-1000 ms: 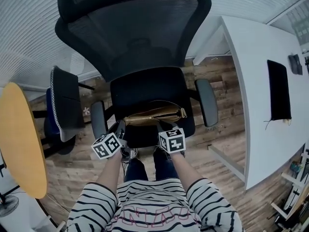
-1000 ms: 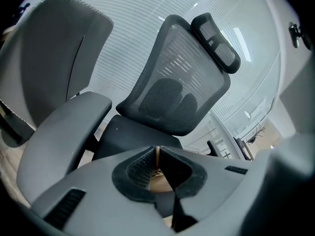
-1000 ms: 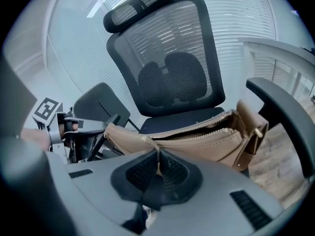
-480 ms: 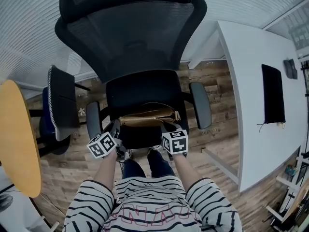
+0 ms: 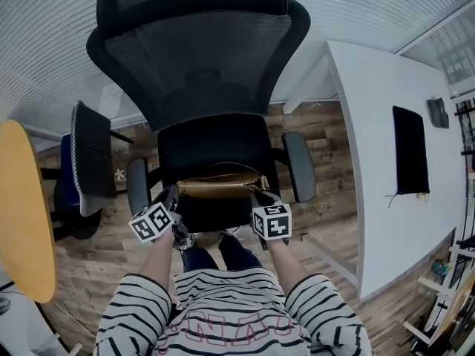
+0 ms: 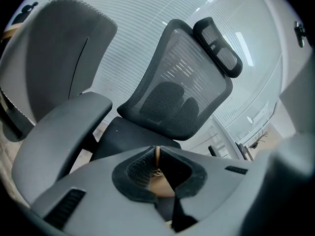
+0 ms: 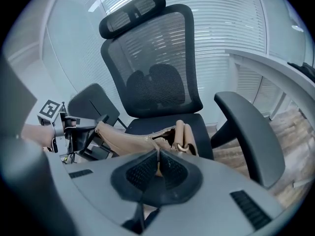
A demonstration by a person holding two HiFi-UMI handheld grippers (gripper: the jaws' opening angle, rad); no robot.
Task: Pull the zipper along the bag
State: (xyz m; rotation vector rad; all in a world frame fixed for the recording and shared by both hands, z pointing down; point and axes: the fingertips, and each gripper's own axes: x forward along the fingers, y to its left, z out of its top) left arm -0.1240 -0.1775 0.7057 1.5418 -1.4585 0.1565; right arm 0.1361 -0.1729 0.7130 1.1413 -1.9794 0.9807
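A tan bag lies across the seat of a black office chair, its strap ring at the right end. My left gripper is shut on the bag's left end; in the left gripper view its jaws pinch a thin tan edge, with more of the bag below. My right gripper is near the bag's right end, shut on a thin tan tab at the zipper line. In the right gripper view the bag stretches leftward to the left gripper.
The chair's armrests flank the bag and its mesh back rises behind. A white desk with a black pad stands at the right. A second chair and a yellow round table are at the left.
The right gripper has come closer to the bag's right end, and the bag's mouth looks narrower than a second ago. The left gripper keeps its hold at the left end.
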